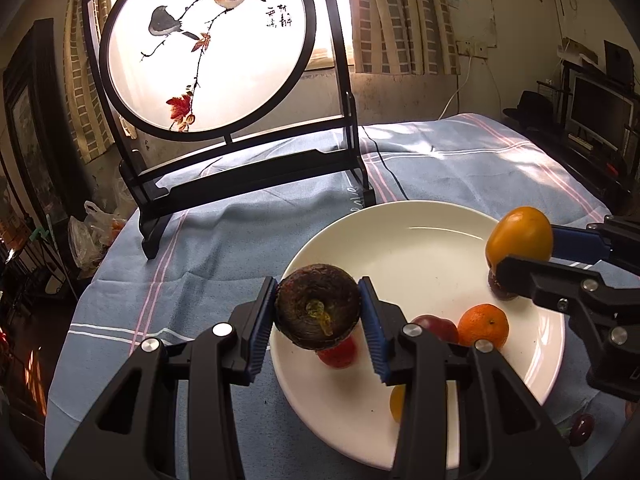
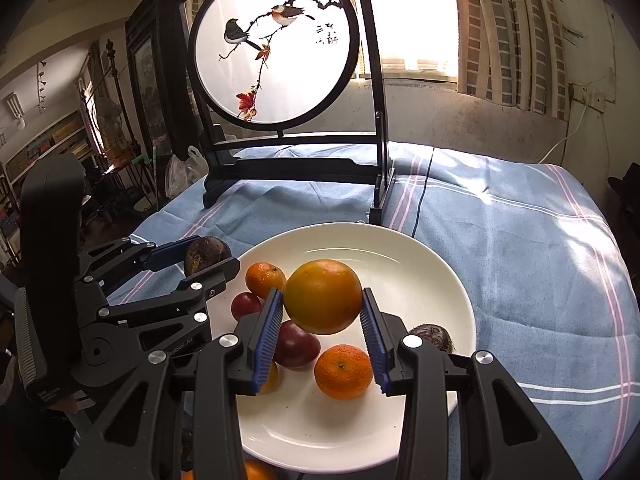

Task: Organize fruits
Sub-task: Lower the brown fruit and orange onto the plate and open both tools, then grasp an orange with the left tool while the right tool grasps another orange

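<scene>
My left gripper [image 1: 318, 316] is shut on a dark brown round fruit [image 1: 318, 306] and holds it above the left rim of the white plate [image 1: 400, 248]. In the right wrist view it shows at the left [image 2: 208, 260]. My right gripper [image 2: 323, 316] is shut on a large orange-yellow fruit [image 2: 322, 296] and holds it above the plate [image 2: 420, 280]. On the plate lie two mandarins [image 2: 343, 372] [image 2: 264, 280], dark red plums [image 2: 298, 344] [image 2: 245, 305], a small yellow fruit [image 2: 272, 378] and a brown fruit [image 2: 432, 336].
A black-framed round bird screen [image 1: 208, 48] stands on the blue cloth [image 1: 200, 248] behind the plate. A black cable [image 2: 422, 200] runs across the cloth. More fruit lies on the cloth near the plate's front edge [image 2: 256, 470] [image 1: 582, 430]. Plastic bags [image 1: 92, 236] sit beyond the table's left edge.
</scene>
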Tool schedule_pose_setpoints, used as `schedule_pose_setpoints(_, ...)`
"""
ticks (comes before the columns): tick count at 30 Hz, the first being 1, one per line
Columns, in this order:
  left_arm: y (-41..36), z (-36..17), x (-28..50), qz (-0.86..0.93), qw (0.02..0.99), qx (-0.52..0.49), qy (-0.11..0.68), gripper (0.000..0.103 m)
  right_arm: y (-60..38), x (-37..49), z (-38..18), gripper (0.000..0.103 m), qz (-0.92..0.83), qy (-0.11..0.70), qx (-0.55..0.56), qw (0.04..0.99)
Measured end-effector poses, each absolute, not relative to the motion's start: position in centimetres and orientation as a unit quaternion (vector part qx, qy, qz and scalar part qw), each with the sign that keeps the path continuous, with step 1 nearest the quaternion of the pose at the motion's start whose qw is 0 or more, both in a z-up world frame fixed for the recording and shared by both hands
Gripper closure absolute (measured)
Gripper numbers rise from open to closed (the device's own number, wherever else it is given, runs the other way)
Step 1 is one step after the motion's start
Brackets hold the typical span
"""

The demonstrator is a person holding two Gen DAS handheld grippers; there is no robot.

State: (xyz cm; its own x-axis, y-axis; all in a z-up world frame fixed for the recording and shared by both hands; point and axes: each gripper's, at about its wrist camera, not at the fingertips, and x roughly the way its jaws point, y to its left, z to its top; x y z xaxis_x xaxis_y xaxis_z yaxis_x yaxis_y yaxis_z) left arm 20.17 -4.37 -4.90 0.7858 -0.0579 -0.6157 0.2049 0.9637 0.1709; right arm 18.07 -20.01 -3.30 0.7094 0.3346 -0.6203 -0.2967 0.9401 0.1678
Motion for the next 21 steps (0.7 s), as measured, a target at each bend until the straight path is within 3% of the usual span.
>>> schedule_pose_setpoints(10, -4.6, -6.0, 20.9, -0.068, 0.933, 0.110, 0.337, 0.062, -19.8, 19.4, -5.1, 0.062, 0.161, 0.359, 0.028, 0.919)
schedule_pose_setpoints(11, -4.6, -6.2, 21.1, -0.067, 0.932, 0.108, 0.340, 0.062, -19.9, 19.3, -5.2, 0.055, 0.153, 0.353, 0.028, 0.923)
schedule_pose_setpoints(12, -4.5, -6.3, 21.1, -0.066, 0.931, 0.106, 0.342, 0.061, -20.0, 19.2, -5.2, 0.047, 0.148, 0.346, 0.027, 0.926)
schedule_pose_setpoints(21, -4.1, -5.3, 20.5, -0.062, 0.938, 0.104, 0.324, 0.045, -20.4, 17.9, -3.3, 0.045, 0.163, 0.322, 0.031, 0.932)
